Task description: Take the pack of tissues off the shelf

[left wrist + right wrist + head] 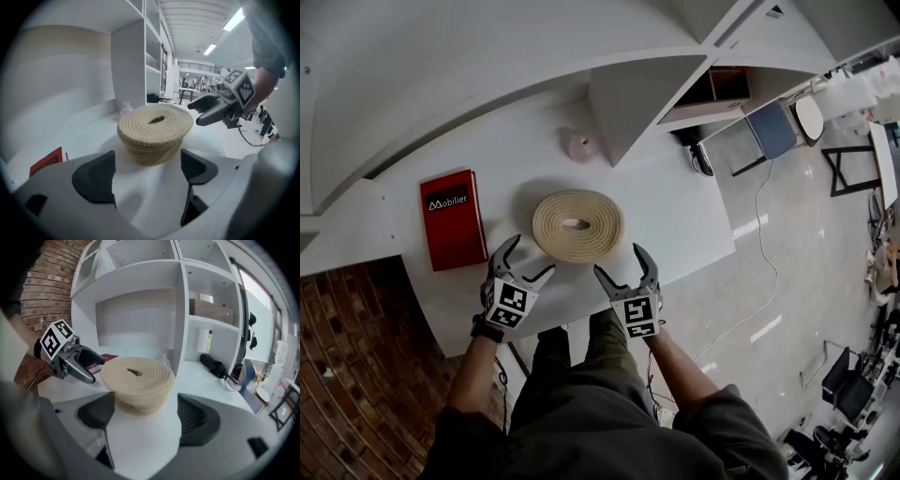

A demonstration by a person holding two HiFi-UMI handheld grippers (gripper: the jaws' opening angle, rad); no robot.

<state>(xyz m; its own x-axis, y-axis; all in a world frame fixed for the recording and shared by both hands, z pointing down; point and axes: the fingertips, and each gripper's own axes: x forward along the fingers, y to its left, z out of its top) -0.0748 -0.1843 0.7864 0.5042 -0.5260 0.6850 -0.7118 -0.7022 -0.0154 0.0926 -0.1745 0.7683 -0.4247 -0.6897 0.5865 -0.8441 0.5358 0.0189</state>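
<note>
— Woven rope, is that what the round thing is?

— Looks like it: a woven tissue holder (577, 225), a flat coil with a slit in its top. It sits out on the white shelf board (675, 206), near the front edge and right in front of the person.

— And the tongs?

— Both spread wide. The left gripper (532, 255) has its jaws well apart, and its own view shows the dark pads (96, 176) with only bare board between them. The holder stands just ahead of that gap. The right gripper (618, 258) is the same, jaws wide and nothing pinched, with the holder just beyond them.

— Touching it?

— Inner tips of both are just beside its near rim, one on each side (from where I stand I cannot tell if they graze it). Neither has closed on it.

— Anything else on the board?

— A red book (453, 217) lies flat to the left, apart from the holder. Behind the holder, against the upright white divider (628, 94), there is a small pale object (581, 145), too blurred to name.
</note>
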